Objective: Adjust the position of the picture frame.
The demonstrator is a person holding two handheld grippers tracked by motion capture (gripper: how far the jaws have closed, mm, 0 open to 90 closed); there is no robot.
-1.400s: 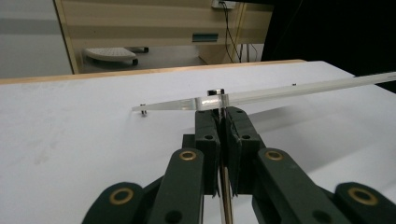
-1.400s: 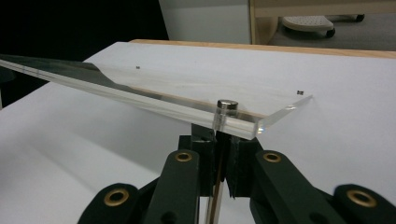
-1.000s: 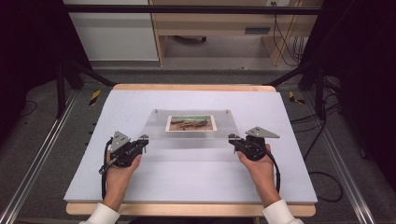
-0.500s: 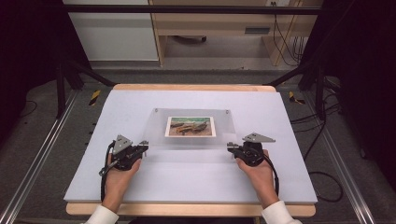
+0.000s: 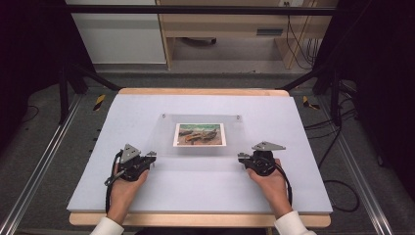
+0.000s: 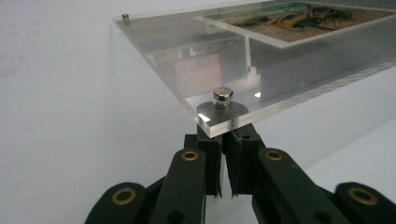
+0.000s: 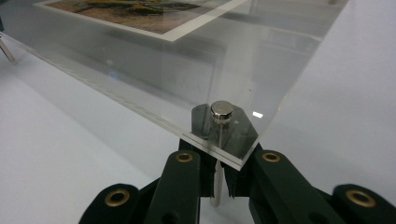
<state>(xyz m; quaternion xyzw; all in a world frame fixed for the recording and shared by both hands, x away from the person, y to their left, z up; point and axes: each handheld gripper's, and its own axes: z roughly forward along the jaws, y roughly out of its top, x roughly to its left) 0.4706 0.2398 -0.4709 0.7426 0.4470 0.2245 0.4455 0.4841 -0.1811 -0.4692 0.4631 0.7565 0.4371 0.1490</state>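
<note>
Since earlier, both our hands draw nearer the table's front edge | left gripper and right gripper clenched under acrylic frame's near corners | frame mid-table, near edge lifted

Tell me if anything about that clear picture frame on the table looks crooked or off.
Yes: the acrylic frame does not lie flat. In both gripper views its near corners sit above the table, over the shut jaws of the left gripper and right gripper. The photo inside looks straight and undamaged.
</note>
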